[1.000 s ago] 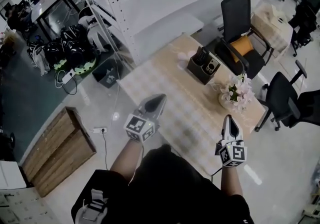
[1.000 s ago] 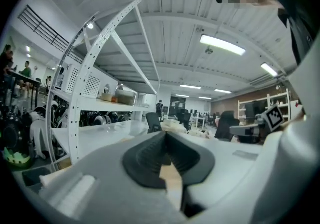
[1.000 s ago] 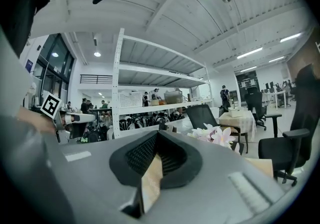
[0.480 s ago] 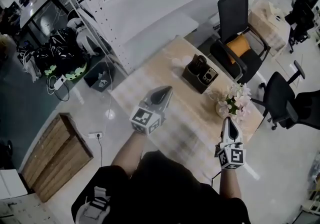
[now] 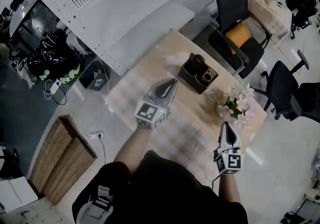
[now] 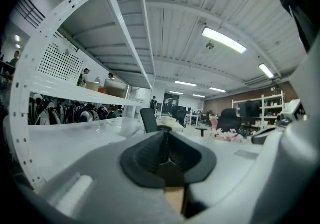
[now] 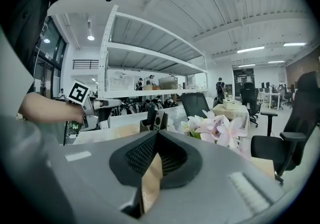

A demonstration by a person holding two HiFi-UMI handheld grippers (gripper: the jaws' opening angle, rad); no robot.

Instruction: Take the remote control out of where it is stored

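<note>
jaws on your left gripper (image 5: 171, 86) have just been opening and stand only a sliver apart, with nothing between them. jaws on your right gripper (image 5: 226, 126) are together and empty.

the remote control (image 5: 210, 74) stands on end in a dark holder (image 5: 192, 75) near the far side of the bench (image 5: 190, 115). its pale buttoned face shows in the right gripper view (image 7: 160, 119). a darker thing sits in the compartment beside it; you cannot tell what it is. your left gripper points toward the holder over the bench top, apart from it. your right gripper hangs near the pot of pink flowers (image 5: 236, 104), which stands just beside the holder.

expect the remote to be light, stiff plastic with a smooth, somewhat slippery shell. it probably needs a firm pinch more than force. only its upper end stands clear of the holder, so take it there. close across the flat front and back, where the pads get the most surface, and open much wider first. draw it straight up along the compartment so it does not wedge.

the holder looks light too and may rise or tip with the remote, so be ready to steady its rim with the right jaws. mind the flowers on that side; they are soft and likely easy to knock.
</note>
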